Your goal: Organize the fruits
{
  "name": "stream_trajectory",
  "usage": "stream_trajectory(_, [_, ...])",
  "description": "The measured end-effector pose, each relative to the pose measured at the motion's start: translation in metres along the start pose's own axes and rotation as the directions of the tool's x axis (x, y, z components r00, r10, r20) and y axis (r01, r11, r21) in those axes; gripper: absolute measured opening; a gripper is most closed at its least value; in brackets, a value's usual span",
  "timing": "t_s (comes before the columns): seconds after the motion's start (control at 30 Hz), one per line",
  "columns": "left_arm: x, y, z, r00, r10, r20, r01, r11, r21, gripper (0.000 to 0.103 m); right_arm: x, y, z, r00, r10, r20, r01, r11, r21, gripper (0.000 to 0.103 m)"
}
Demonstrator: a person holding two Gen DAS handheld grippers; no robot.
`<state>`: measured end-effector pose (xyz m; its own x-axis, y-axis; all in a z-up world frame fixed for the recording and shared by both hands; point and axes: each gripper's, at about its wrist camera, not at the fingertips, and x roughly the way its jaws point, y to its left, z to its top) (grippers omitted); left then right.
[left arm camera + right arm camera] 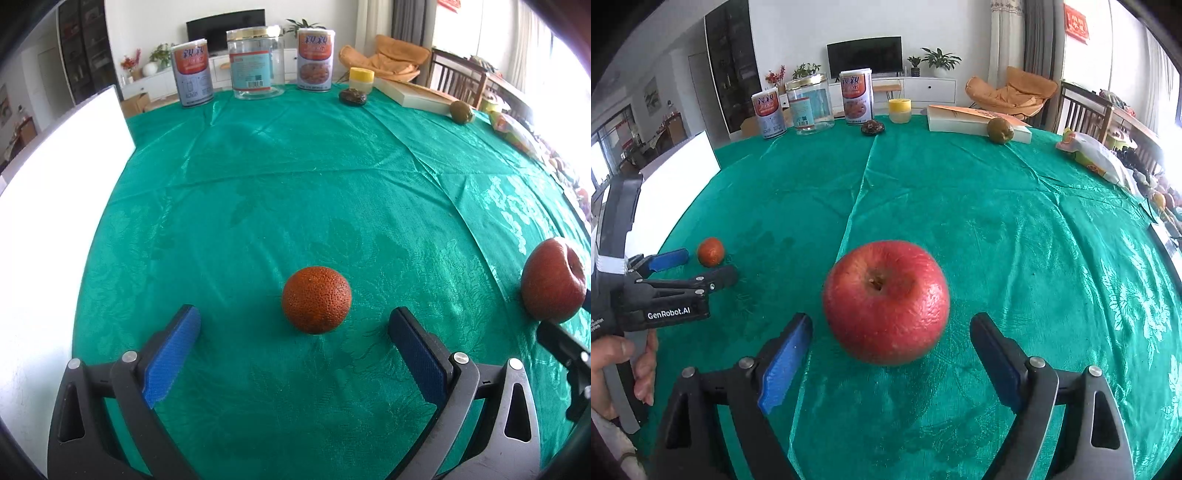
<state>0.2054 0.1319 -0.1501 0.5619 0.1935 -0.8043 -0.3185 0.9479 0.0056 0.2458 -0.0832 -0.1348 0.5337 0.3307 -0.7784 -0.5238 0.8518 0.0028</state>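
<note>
A small orange tangerine point(316, 299) lies on the green tablecloth just ahead of my open left gripper point(295, 321), between the lines of its blue pads. A red apple point(886, 301) lies just ahead of my open right gripper point(891, 325), its stem end up. The apple also shows at the right edge of the left wrist view point(552, 280). The right wrist view shows the tangerine point(710, 251) and the left gripper point(701, 266) at the left. Neither gripper touches its fruit.
At the table's far edge stand two printed cans point(192, 75) point(316, 59), a clear glass jar point(256, 64), a yellow-lidded pot point(362, 79), a dark fruit point(352, 97), a flat box point(413, 94) and a green-brown fruit point(461, 111). A white board point(55, 184) stands at the left. Bags point(1097, 155) lie at the right.
</note>
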Motion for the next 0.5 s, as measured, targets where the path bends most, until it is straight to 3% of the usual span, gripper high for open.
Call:
stream_trajectory(0.13, [0.0,0.0,0.0,1.0,0.0,0.0,0.0,1.0,0.0,0.102,0.007,0.007,-0.01,0.999,-0.028,-0.03,0.028,1.0,-0.015,0.09])
stream_trajectory(0.27, [0.0,0.0,0.0,1.0,0.001,0.0,-0.001,1.0,0.0,0.102,0.014,0.001,-0.011,0.997,-0.041,-0.064,0.043,0.999,0.027,0.103])
stream_trajectory(0.5, [0.0,0.0,0.0,1.0,0.0,0.0,0.0,1.0,0.0,0.102,0.015,0.001,-0.011,0.997,-0.046,-0.065,0.048,0.998,0.033,0.103])
